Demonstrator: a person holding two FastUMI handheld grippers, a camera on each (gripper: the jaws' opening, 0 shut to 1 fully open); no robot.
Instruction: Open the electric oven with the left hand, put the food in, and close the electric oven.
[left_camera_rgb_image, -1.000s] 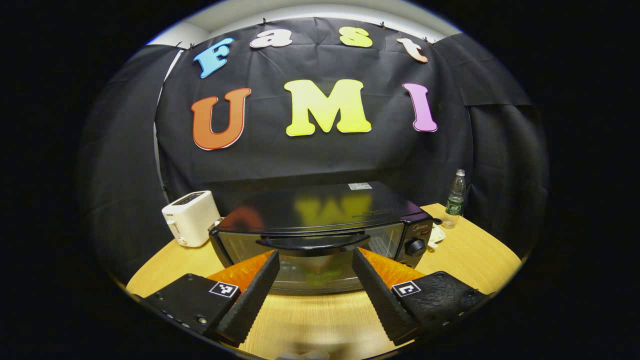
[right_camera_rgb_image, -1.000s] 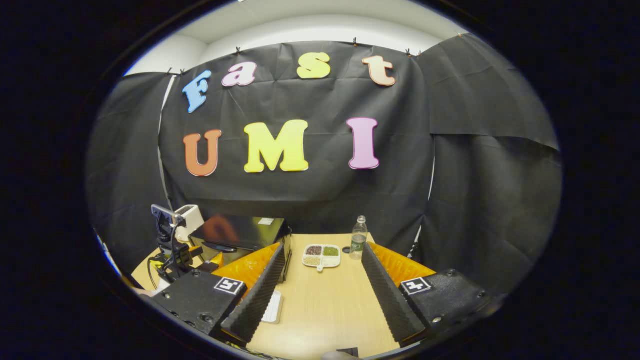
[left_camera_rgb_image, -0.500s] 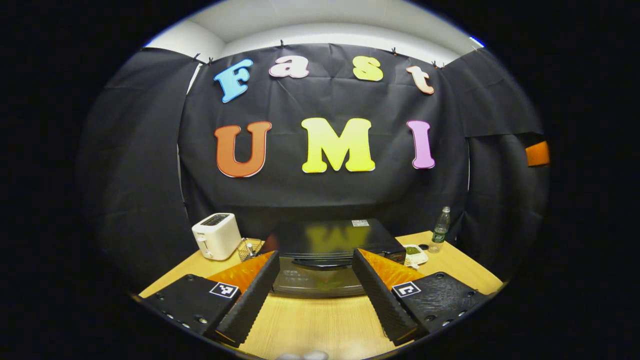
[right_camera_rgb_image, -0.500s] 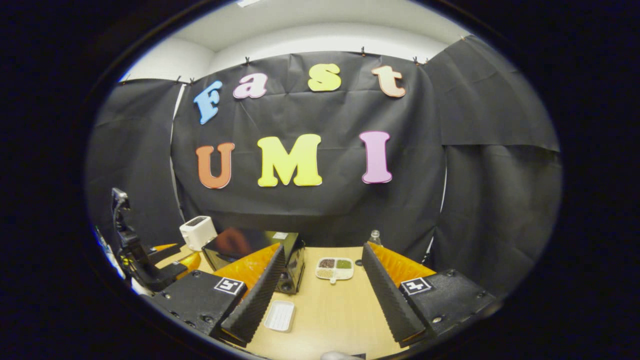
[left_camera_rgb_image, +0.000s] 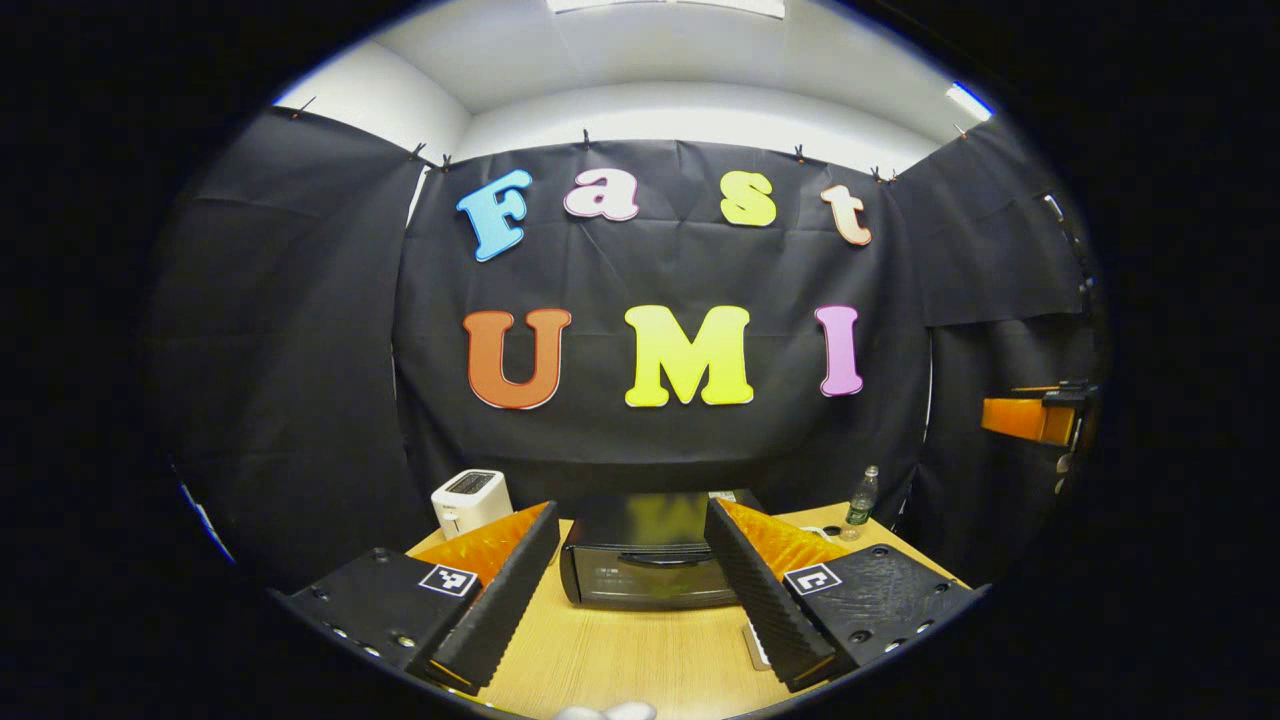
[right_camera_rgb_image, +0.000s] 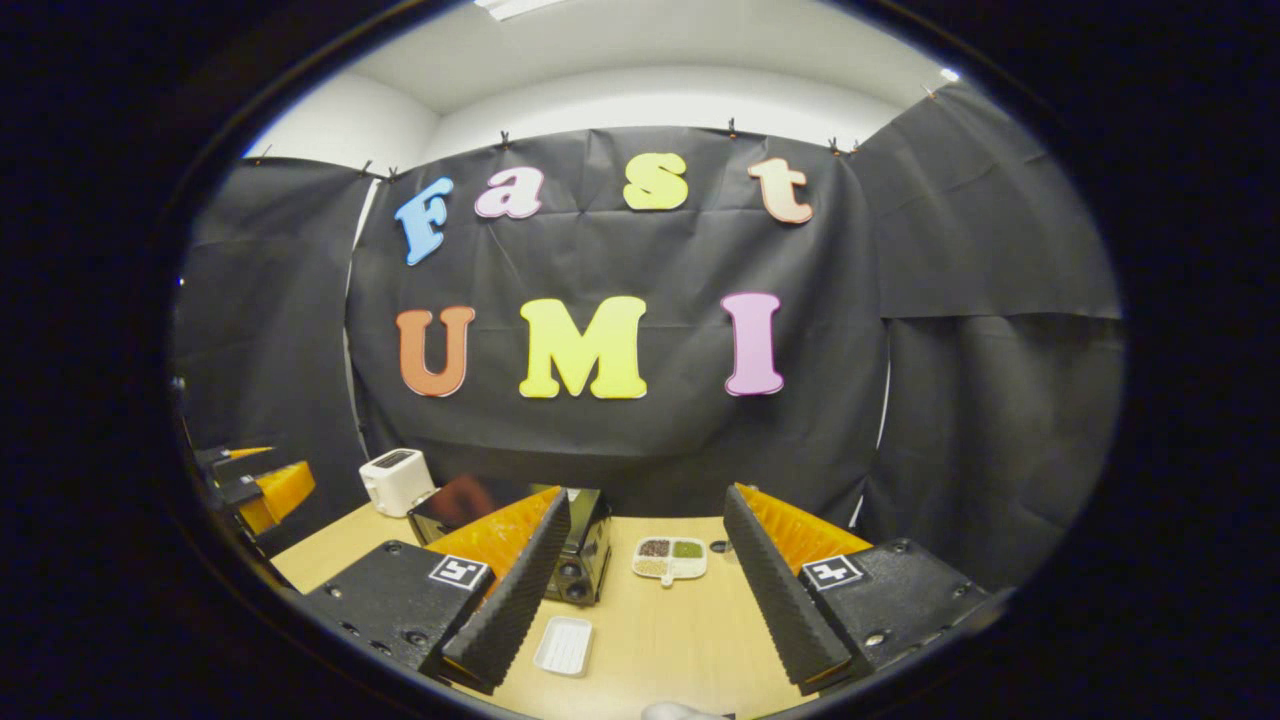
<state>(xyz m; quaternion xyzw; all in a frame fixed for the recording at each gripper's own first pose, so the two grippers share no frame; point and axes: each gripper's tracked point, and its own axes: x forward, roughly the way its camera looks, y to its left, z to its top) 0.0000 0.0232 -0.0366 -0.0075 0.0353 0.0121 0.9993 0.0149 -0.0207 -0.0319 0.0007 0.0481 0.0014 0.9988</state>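
The black electric oven (left_camera_rgb_image: 650, 548) is seen on the wooden table (left_camera_rgb_image: 620, 650), door shut, a curved handle across its glass front. A white toaster (left_camera_rgb_image: 470, 500) is placed left of the oven, a sectioned food plate (right_camera_rgb_image: 670, 558) to its right. Both the left gripper (left_camera_rgb_image: 625, 585) and right gripper (right_camera_rgb_image: 640, 590) are held released, well before the oven, grasping nothing

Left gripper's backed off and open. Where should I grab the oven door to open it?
Take the dark bar handle along the door's top edge on the electric oven. It runs horizontally, so bring the left gripper straight in from the front, probably with one finger above and one below.
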